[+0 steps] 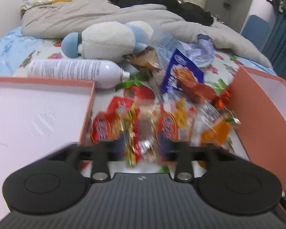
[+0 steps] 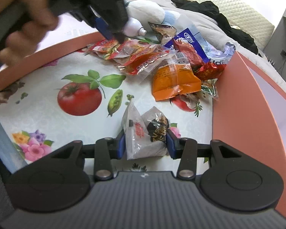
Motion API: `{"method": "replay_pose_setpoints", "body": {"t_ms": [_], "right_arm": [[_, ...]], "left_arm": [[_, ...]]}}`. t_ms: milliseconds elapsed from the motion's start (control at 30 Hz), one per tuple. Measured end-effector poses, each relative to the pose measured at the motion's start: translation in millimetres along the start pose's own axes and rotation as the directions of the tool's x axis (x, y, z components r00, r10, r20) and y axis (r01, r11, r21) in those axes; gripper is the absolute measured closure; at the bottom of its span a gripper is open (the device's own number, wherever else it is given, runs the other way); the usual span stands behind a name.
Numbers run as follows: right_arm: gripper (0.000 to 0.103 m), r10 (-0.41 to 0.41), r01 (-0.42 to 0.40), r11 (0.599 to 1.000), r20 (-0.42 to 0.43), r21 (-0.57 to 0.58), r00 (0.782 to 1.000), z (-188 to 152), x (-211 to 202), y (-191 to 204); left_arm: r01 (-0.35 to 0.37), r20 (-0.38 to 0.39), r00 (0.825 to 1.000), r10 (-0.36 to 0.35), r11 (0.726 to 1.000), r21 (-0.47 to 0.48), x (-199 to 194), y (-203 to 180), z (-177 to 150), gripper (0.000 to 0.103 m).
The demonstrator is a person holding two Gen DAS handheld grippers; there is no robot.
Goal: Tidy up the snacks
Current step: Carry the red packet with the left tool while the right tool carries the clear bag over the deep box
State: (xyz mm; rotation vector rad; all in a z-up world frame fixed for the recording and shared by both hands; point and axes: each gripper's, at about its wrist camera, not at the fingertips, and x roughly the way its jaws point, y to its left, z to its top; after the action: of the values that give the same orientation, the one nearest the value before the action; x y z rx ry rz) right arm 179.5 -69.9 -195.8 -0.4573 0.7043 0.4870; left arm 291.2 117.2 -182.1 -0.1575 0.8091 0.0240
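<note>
My right claw (image 2: 145,146) pinches a crinkly clear snack bag (image 2: 143,133) on the flowery bed sheet (image 2: 47,87). My left claw (image 1: 143,148) is open over the shiny snack pile (image 1: 162,114). Two pink cardboard boxes (image 1: 38,110) (image 1: 257,99) sit beside the pile, nothing inside.

It was a home bedroom: a bed (image 1: 47,43) with a rumpled grey duvet (image 1: 108,17), plush toy (image 1: 106,40) and probably piled clothes (image 1: 162,2).

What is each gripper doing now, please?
Left gripper: open, over red snack packets.
Right gripper: closed on a clear snack bag.
</note>
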Motion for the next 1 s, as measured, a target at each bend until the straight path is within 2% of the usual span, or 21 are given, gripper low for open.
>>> {"method": "replay_pose_setpoints", "body": {"t_ms": [67, 267, 467, 567, 633, 700, 833, 867, 1000], "right_arm": [[0.057, 0.004, -0.004, 1.000, 0.003, 0.017, 1.000, -1, -1, -2], [0.057, 0.010, -0.011, 0.999, 0.013, 0.042, 1.000, -5, -2, -4], [0.057, 0.024, -0.025, 0.997, 0.018, 0.068, 1.000, -7, -4, -9], [0.057, 0.032, -0.033, 0.996, 0.021, 0.083, 0.999, -8, -5, -12], [0.057, 0.038, -0.040, 0.995, 0.024, 0.097, 0.999, -8, -5, -15], [0.057, 0.044, -0.046, 0.993, 0.025, 0.111, 0.999, -8, -5, -19], [0.057, 0.058, -0.061, 0.986, 0.023, 0.152, 0.998, -8, -6, -28], [0.057, 0.063, -0.066, 0.984, 0.023, 0.163, 0.998, -7, -7, -30], [0.057, 0.074, -0.080, 0.976, 0.037, 0.200, 0.997, -4, -16, -38]], "left_arm": [[-0.023, 0.011, 1.000, 0.023, 1.000, 0.021, 7, -3, 7, 0.024], [-0.117, -0.025, 0.993, 0.120, 0.989, 0.095, 40, -13, 20, 0.020], [-0.159, -0.082, 0.983, 0.162, 0.986, 0.048, 67, -7, 16, 0.023], [-0.160, -0.106, 0.981, 0.161, 0.987, 0.016, 70, -2, 14, 0.034], [-0.168, -0.101, 0.980, 0.171, 0.985, 0.037, 69, -5, 11, 0.040], [-0.163, -0.098, 0.981, 0.168, 0.985, 0.055, 66, -11, 10, 0.061], [-0.182, -0.103, 0.976, 0.192, 0.979, 0.091, 61, -24, 7, 0.073], [-0.189, -0.101, 0.975, 0.198, 0.978, 0.091, 57, -25, 6, 0.087], [-0.191, -0.080, 0.977, 0.197, 0.979, 0.078, 33, -24, 2, 0.088]]}}
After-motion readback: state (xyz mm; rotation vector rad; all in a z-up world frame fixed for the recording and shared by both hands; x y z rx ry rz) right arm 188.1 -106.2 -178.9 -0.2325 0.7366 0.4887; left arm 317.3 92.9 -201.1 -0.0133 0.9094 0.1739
